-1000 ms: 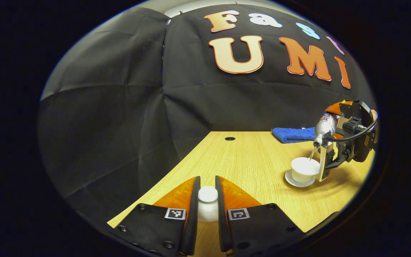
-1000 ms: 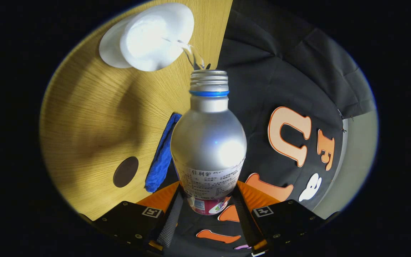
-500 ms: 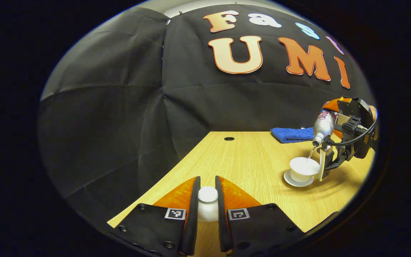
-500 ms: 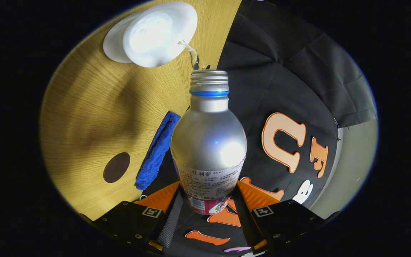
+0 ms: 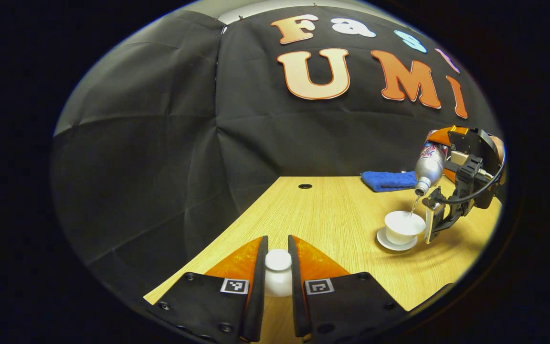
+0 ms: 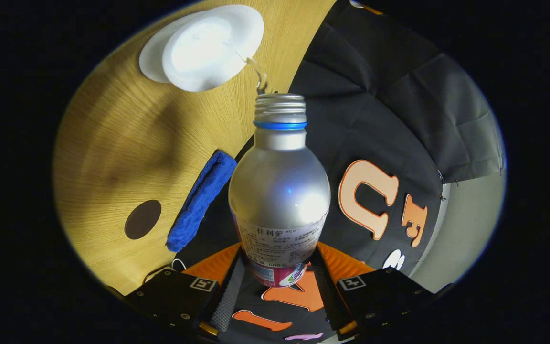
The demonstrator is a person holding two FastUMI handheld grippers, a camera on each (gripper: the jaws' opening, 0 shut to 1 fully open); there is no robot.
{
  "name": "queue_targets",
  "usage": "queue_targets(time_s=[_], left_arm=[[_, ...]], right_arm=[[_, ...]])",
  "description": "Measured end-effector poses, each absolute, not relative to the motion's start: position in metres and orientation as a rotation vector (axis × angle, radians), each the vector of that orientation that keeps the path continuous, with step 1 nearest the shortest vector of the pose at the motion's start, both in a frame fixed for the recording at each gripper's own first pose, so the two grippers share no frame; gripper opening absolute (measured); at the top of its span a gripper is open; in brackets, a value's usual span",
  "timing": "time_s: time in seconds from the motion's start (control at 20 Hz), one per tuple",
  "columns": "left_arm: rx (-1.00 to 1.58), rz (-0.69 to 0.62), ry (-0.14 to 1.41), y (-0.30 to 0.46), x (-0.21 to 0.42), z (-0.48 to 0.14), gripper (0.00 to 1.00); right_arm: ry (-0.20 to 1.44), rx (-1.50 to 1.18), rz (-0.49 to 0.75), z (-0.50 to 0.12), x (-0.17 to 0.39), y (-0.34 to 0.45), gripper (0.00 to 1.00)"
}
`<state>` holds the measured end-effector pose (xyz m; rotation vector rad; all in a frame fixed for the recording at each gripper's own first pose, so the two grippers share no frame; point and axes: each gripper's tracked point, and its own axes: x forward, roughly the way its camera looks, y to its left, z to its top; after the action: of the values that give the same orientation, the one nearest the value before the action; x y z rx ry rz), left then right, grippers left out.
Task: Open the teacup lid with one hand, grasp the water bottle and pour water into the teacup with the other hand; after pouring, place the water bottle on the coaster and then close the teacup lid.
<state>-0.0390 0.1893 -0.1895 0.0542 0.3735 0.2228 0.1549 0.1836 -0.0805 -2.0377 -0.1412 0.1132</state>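
Note:
My left gripper (image 5: 278,267) is shut on the white teacup lid (image 5: 278,274), holding it by its knob above the near part of the wooden table (image 5: 332,215). Far to the right, the white teacup (image 5: 403,228) stands uncovered on its saucer (image 5: 389,243). The right gripper (image 5: 463,177) holds the silver water bottle (image 5: 428,166) tipped mouth-down over the cup. In the right gripper view my right gripper (image 6: 277,274) is shut on the silver water bottle (image 6: 279,191), and a thin stream of water runs from its mouth into the teacup (image 6: 203,48).
A folded blue cloth (image 5: 388,180) lies at the back of the table, and the blue cloth (image 6: 201,198) also shows beside the bottle in the right gripper view. A dark round hole (image 5: 305,186) sits near the table's far edge. Black cloth walls close the booth.
The right gripper has tilted the bottle steeper and lifted its base a little. The water stream has thinned. The left gripper holds the lid still.

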Motion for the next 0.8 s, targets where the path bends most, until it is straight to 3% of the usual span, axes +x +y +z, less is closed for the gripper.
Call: queue_targets(time_s=[0.5, 0.8], left_arm=[[0.053, 0.220, 0.369, 0.187, -0.041, -0.188, 0.29], [0.039, 0.209, 0.370, 0.181, -0.039, -0.189, 0.29]], right_arm=[[-0.135, -2.014, 0.176, -0.098, 0.150, 0.196, 0.77], [-0.034, -1.800, 0.245, -0.119, 0.144, 0.196, 0.78]])
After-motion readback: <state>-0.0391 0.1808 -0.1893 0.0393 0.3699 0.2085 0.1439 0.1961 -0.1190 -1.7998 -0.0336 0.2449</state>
